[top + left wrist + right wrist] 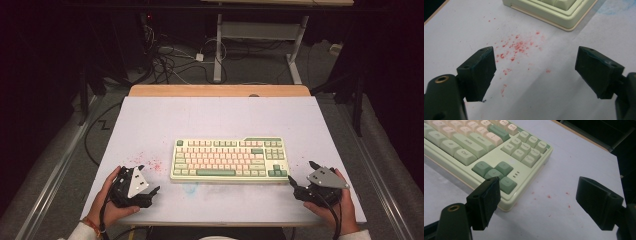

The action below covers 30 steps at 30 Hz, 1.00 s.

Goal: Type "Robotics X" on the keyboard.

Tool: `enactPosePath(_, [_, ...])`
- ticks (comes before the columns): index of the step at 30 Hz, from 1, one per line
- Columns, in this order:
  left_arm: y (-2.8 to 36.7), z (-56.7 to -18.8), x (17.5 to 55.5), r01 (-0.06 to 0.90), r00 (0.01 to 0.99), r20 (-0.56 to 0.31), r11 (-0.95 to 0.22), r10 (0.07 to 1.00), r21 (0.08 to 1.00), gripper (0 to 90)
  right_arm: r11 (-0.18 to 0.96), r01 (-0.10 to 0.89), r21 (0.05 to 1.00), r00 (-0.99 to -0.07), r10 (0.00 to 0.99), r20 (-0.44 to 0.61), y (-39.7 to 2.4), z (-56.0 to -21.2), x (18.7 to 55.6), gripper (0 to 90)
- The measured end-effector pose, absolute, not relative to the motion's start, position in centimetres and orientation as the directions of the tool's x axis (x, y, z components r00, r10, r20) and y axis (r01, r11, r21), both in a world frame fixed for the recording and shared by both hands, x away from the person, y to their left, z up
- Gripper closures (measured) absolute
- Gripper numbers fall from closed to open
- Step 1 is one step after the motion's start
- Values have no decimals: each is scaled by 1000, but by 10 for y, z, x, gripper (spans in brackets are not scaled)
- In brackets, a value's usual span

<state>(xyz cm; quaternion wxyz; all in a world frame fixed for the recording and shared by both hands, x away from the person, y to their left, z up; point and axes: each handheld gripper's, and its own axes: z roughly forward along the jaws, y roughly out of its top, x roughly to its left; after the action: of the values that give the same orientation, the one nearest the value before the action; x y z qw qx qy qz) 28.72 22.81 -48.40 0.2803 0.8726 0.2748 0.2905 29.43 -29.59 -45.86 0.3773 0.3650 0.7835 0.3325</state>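
Both hands rest low on the white table (150, 115): left gripper (148, 181) and right gripper (301, 175) spread wide, flanking the pale green rectangular plastic keyboard (229, 159) between them.

A lab-like recording space: a white-covered surface (150, 120) stands among dark curtains, with tangled cables (170, 62) on the grey floor and a metal-legged desk frame (260, 47) behind.

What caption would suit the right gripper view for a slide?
Right gripper, jaws open and holding nothing, poised by the green arrow keys at the keyboard corner on the white table.
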Motion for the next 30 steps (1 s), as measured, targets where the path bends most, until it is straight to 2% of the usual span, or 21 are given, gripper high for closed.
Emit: enactPosePath(30, [226,-485,287,314,689,349,-696,635,646,162,549,303,779,-474,796,-376,-287,-459,291,200])
